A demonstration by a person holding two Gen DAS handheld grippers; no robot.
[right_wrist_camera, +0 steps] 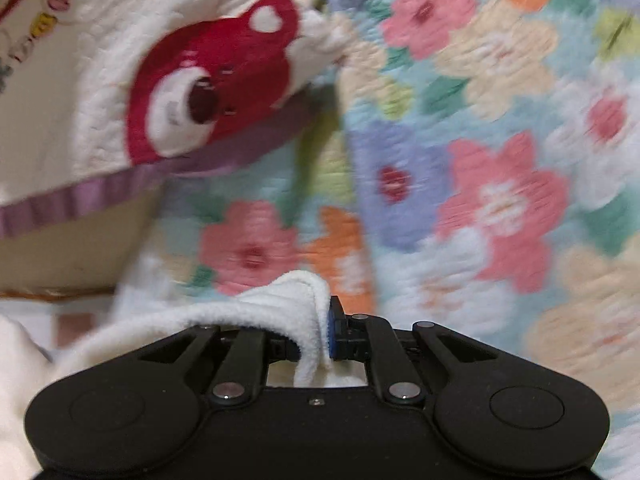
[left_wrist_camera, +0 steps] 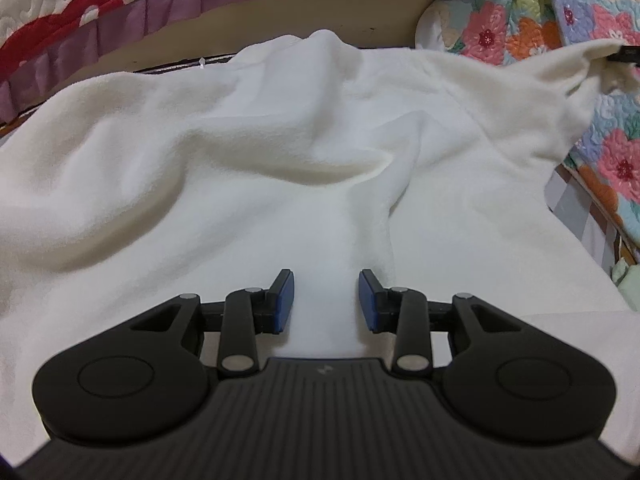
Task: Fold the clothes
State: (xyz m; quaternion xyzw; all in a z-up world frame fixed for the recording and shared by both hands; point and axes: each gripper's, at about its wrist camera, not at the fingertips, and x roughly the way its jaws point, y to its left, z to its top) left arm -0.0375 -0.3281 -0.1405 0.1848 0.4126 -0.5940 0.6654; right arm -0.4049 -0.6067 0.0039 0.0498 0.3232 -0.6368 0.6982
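Note:
A white fleece garment (left_wrist_camera: 248, 152) lies rumpled across the surface in the left wrist view, with deep folds through its middle. My left gripper (left_wrist_camera: 326, 300) hovers just over its near part, open, blue pads apart and nothing between them. At the far right a corner of the garment (left_wrist_camera: 596, 56) is lifted and stretched toward my right gripper (left_wrist_camera: 624, 54), only partly in that view. In the right wrist view my right gripper (right_wrist_camera: 316, 332) is shut on a folded edge of the white fleece (right_wrist_camera: 280, 304), which drapes over its left finger.
A quilted cover with a red bear (right_wrist_camera: 212, 92) and purple frill (left_wrist_camera: 120, 28) hangs at the back left over a beige panel (left_wrist_camera: 280, 12). A floral quilt (right_wrist_camera: 480, 160) fills the right side. The right wrist view is motion-blurred.

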